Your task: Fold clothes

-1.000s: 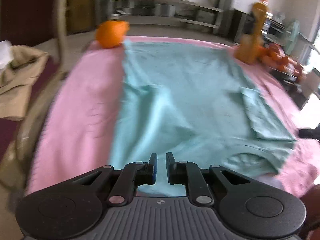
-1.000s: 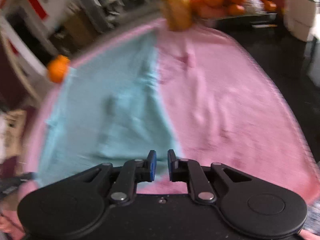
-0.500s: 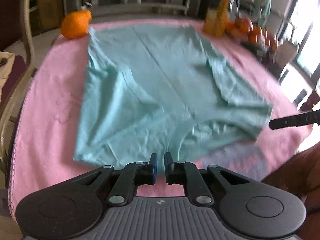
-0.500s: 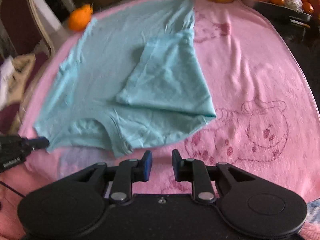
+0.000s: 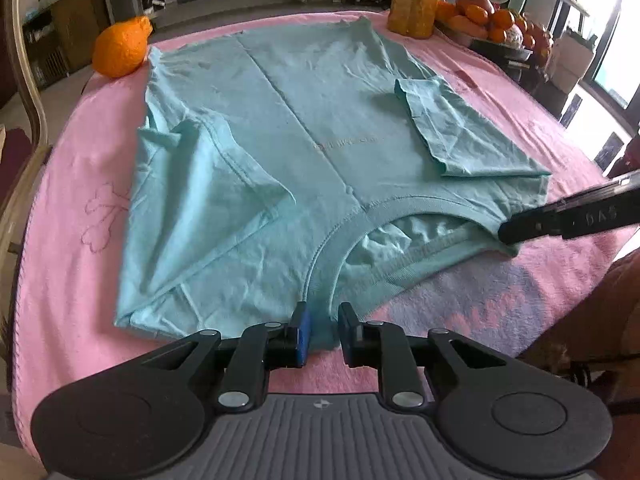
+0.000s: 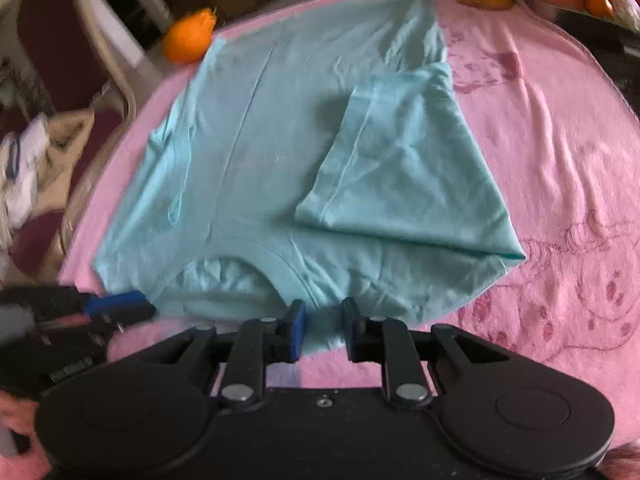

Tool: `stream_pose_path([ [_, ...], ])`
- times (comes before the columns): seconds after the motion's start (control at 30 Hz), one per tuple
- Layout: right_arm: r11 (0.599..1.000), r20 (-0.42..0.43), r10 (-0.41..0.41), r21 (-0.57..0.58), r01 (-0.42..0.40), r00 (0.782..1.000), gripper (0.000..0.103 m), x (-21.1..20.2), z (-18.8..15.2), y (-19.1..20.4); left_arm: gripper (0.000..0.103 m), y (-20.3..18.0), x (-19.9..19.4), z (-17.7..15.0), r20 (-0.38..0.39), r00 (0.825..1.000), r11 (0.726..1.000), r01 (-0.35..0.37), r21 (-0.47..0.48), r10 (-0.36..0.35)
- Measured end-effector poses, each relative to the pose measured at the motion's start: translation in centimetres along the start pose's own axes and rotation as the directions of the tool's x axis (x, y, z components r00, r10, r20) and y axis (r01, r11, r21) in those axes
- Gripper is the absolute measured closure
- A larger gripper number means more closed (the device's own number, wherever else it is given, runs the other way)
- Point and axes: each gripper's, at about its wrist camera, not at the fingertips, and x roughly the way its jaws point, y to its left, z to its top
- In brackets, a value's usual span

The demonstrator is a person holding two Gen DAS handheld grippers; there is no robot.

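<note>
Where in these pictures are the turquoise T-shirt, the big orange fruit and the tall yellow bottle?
turquoise T-shirt point(image 5: 320, 120): left wrist view, on the flat chest panel.
orange fruit point(image 5: 120, 50): left wrist view, on the middle of its peel.
yellow bottle point(image 5: 414, 4): left wrist view, on the body of the bottle.

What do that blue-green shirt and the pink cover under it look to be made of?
The shirt looks like thin matte cotton knit: fine creases, ribbed collar. The pink cover looks like fluffy fleece or terry, with a fuzzy nap and printed cartoon outlines. Neither fibre is certain.
</note>
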Motion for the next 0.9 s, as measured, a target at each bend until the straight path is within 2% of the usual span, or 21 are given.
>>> stream_pose_path([
  [0.1,1.0,0.005,0.006,0.014,-0.006,1.0,0.084,-1.1,-0.5,-0.4,0.087,0.9,-1.2,0.2,0.037,0.999,0.999,0.014,-0.049,-0.012],
  [0.23,0.994,0.122,0.077,0.071,-0.086,0.99,0.084,-4.3,0.3,-1.6,0.087,3.0,-4.1,2.6,0.151,0.988,0.99,0.009,-0.141,0.012],
  [0.3,0.988,0.181,0.116,0.08,-0.132,0.977,0.084,-6.4,1.8,-1.4,0.087,4.4,-6.1,4.5,0.224,0.974,0.984,0.009,-0.18,0.032],
  [0.37,0.984,0.24,0.141,0.073,-0.163,0.961,0.084,-8.5,3.5,-0.8,0.087,5.7,-7.7,6.8,0.282,0.956,0.98,-0.023,-0.2,0.08],
  [0.47,0.987,0.339,0.133,0.043,-0.157,0.931,0.077,-11.7,7.0,0.5,0.075,7.5,-9.1,10.5,0.323,0.932,0.97,-0.093,-0.225,0.164],
  [0.57,0.989,0.429,0.104,0.053,-0.14,0.897,0.076,-13.2,11.2,1.1,0.072,10.0,-7.9,14.6,0.304,0.924,0.955,-0.156,-0.252,0.231],
  [0.7,0.991,0.5,0.009,0.11,-0.074,0.866,0.076,-10.8,17.6,0.9,0.068,14.0,-3.5,19.0,0.252,0.936,0.933,-0.158,-0.322,0.246],
  [0.8,0.982,0.501,-0.044,0.18,-0.054,0.865,0.076,-6.9,22.2,-1.3,0.065,17.5,0.7,21.0,0.221,0.945,0.915,-0.144,-0.377,0.24],
  [0.9,0.976,0.485,-0.088,0.219,-0.023,0.87,0.069,-1.9,25.8,-3.4,0.064,20.6,4.8,22.6,0.203,0.951,0.89,-0.124,-0.438,0.233],
])
